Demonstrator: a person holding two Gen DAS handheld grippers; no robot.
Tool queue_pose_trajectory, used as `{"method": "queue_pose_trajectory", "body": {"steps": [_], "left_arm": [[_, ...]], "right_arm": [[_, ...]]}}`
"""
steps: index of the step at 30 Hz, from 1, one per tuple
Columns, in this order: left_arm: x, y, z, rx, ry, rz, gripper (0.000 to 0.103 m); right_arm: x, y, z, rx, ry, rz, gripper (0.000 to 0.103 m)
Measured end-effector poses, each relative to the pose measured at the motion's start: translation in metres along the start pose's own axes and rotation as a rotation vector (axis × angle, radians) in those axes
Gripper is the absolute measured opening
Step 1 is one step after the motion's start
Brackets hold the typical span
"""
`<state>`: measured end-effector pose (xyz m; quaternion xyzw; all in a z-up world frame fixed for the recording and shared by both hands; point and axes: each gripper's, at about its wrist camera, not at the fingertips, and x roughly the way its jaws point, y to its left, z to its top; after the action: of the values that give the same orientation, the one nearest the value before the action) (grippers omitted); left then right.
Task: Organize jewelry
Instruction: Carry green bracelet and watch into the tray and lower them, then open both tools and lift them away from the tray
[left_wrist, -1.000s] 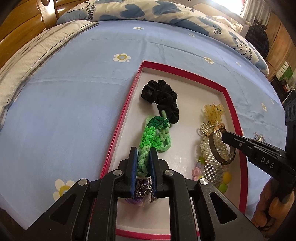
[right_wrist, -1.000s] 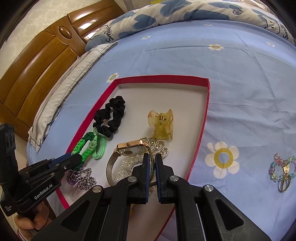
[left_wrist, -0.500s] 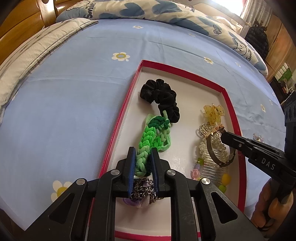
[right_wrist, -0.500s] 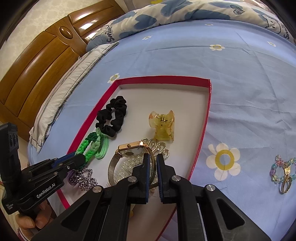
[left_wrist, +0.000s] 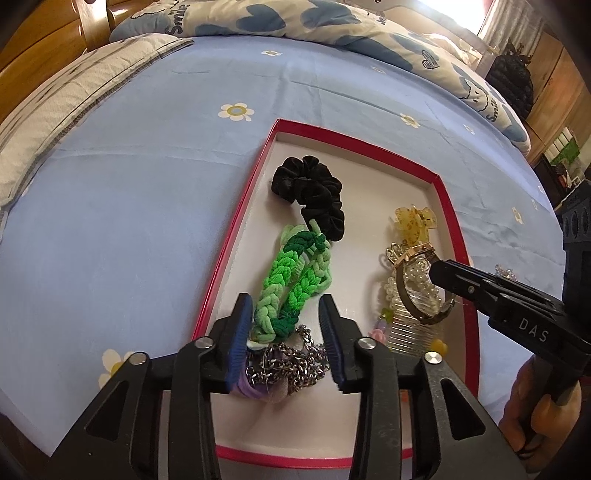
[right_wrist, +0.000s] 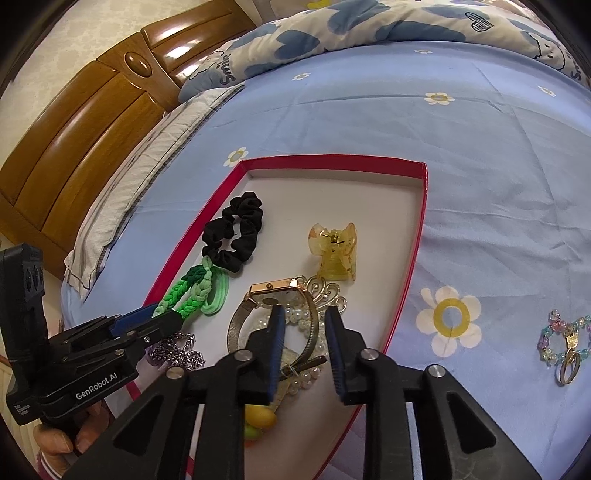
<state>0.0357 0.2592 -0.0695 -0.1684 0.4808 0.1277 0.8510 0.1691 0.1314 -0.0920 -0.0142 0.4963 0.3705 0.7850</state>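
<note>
Both grips just released inside the red-rimmed white cardboard tray (left_wrist: 236, 236)

Left wrist: left gripper (left_wrist: 286, 314) just parted, braided green hair tie (left_wrist: 291, 280) loose by left rim; right wrist: right gripper (right_wrist: 304, 325) just parted above gold mesh-strap watch (right_wrist: 275, 295) near right rim; both placed.

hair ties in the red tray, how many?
2. A black fabric scrunchie lies near the far left of the red-rimmed tray; a green braided hair tie lies just nearer, touching it. Clutter by the silver chain may hide more.

Scrunchie (left_wrist: 308, 194), braid (left_wrist: 291, 280), chain (left_wrist: 291, 360), watch (right_wrist: 277, 295) in tray (left_wrist: 236, 236); bracelet (right_wrist: 563, 341) outside.
</note>
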Motion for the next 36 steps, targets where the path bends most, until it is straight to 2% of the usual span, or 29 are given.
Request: {"method": "queue_pose_trajectory", "body": {"steps": [5,6,8,10,12,14,17,29,32,36], "left_arm": [[-0.010,-0.002,-0.003,0.002,-0.011,-0.003,0.046],[-0.012,-0.002,-0.004,0.001,-0.013,-0.003,0.050],[-0.017,-0.002,-0.005,-0.004,-0.018,-0.009,0.059],[-0.023,0.000,-0.008,-0.013,-0.022,-0.017,0.071],[-0.028,0.002,-0.011,-0.026,-0.024,-0.023,0.079],[-0.034,0.004,-0.015,-0.041,-0.026,-0.038,0.080],[-0.043,0.006,-0.023,-0.053,-0.031,-0.055,0.080],[-0.078,0.015,-0.067,-0.095,-0.065,-0.011,0.080],[-0.083,0.015,-0.076,-0.089,-0.059,0.012,0.080],[-0.090,0.010,-0.086,-0.064,-0.053,0.023,0.080]], "right_arm": [[-0.008,0.003,-0.001,0.000,-0.016,0.007,0.029],[-0.011,0.003,-0.001,0.001,-0.021,0.009,0.030],[-0.016,0.002,-0.002,0.006,-0.032,0.015,0.041],[-0.024,0.001,-0.004,0.011,-0.045,0.028,0.048],[-0.031,0.001,-0.006,0.015,-0.059,0.041,0.055],[-0.040,0.001,-0.010,0.023,-0.079,0.064,0.064],[-0.052,0.001,-0.016,0.035,-0.108,0.082,0.071],[-0.100,0.006,-0.060,0.063,-0.189,0.134,0.080],[-0.110,0.006,-0.074,0.063,-0.203,0.129,0.087],[-0.120,0.009,-0.089,0.046,-0.192,0.111,0.088]]}}
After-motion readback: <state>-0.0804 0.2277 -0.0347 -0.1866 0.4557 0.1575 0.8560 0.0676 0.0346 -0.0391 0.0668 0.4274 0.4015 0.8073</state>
